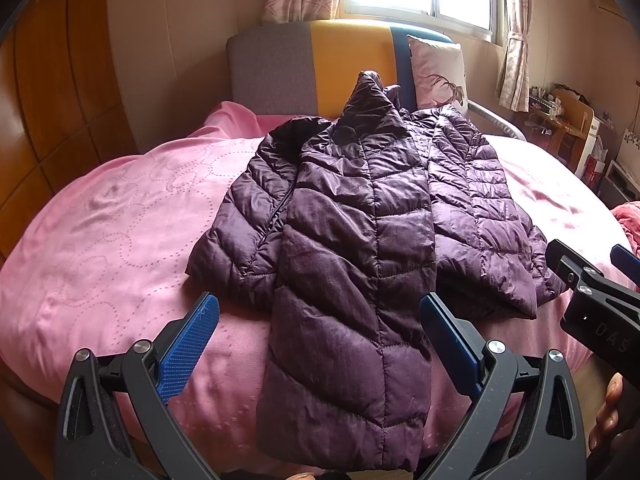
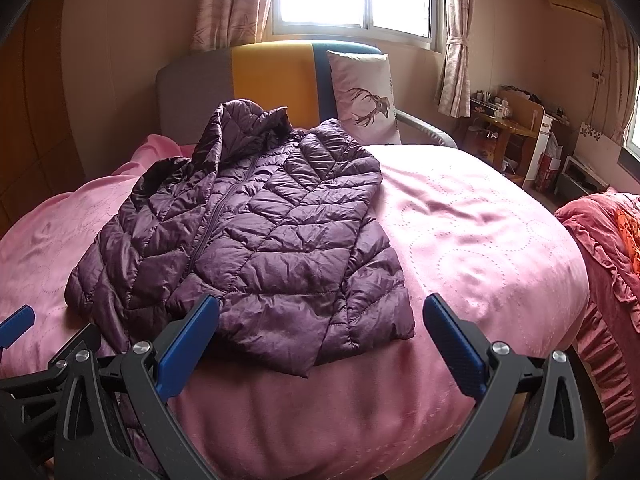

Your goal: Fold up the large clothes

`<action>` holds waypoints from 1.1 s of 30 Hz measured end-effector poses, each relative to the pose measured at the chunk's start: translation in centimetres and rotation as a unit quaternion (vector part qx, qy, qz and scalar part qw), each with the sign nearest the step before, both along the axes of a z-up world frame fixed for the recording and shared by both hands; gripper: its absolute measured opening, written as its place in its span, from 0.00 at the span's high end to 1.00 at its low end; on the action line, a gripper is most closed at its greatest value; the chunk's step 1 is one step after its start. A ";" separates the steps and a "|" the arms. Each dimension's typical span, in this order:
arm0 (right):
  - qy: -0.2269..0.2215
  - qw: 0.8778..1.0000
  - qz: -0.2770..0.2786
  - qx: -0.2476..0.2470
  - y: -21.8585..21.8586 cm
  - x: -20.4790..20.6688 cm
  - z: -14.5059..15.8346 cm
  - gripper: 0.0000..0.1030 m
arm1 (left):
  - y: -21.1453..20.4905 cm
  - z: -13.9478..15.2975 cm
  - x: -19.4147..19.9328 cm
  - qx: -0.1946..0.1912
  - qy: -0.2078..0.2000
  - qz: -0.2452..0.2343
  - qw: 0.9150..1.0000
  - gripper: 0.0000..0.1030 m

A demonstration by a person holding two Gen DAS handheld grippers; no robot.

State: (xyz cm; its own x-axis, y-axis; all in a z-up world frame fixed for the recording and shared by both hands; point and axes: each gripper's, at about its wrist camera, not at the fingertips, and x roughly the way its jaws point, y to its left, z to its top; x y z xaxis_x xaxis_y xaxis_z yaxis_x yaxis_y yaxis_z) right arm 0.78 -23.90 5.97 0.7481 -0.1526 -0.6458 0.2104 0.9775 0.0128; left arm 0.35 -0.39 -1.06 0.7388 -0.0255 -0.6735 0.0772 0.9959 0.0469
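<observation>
The left gripper (image 1: pixel 320 320) is being held open at lower centre, straddling a sleeve of the purple puffer jacket (image 2: pixel 248 224), which is lying mid-frame on the pink bedspread (image 2: pixel 480 232); the right gripper (image 2: pixel 320 320) is being held open, empty, at lower centre.

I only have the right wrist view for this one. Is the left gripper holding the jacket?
Observer: No. The left gripper is open, its fingers apart on either side of a long panel of the jacket.
Operator: Where does that panel end?
Observer: It lies down the jacket's middle and drapes over the near edge of the pink bedspread, under the gripper.
</observation>
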 end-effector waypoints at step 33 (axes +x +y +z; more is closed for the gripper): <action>0.011 0.999 0.029 0.033 -2.9 5.3 -0.8 0.02 | -1.6 -4.9 2.9 0.066 0.056 -0.049 0.995 0.04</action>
